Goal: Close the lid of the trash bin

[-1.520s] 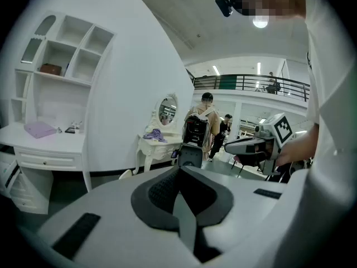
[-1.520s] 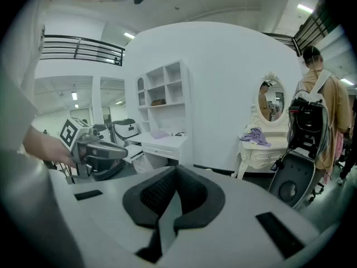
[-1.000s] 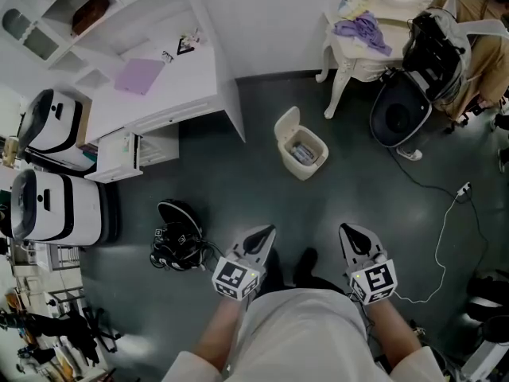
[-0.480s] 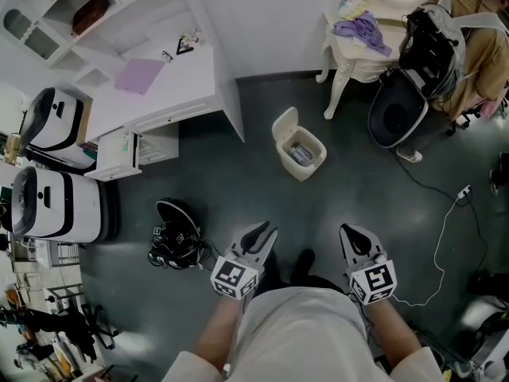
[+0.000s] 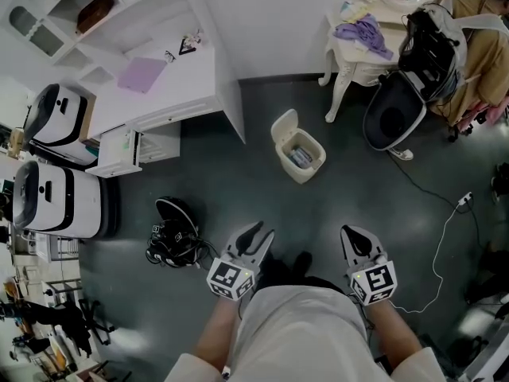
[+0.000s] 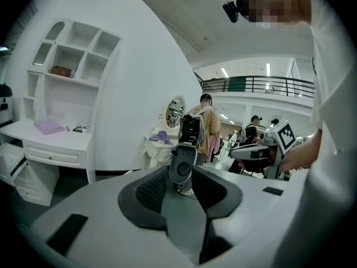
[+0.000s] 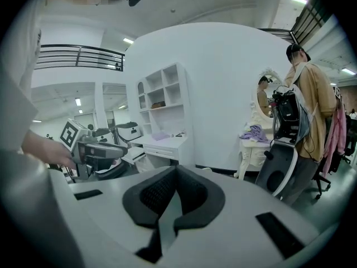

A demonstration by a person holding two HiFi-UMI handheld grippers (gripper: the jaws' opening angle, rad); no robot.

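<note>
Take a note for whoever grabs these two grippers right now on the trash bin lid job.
Left gripper: open. Its jaws have just been opening, and nothing is between them.
Right gripper: shut, empty.
Both are held low in front of the person, well short of the bin and touching nothing.
Trash bin: stands on the dark floor ahead. Its lid stands up open at the bin's far-left edge, and there is rubbish inside.
Done: nothing on the lid yet.
Left: move up to the bin and push the lid down until it sits closed on the rim.
</note>
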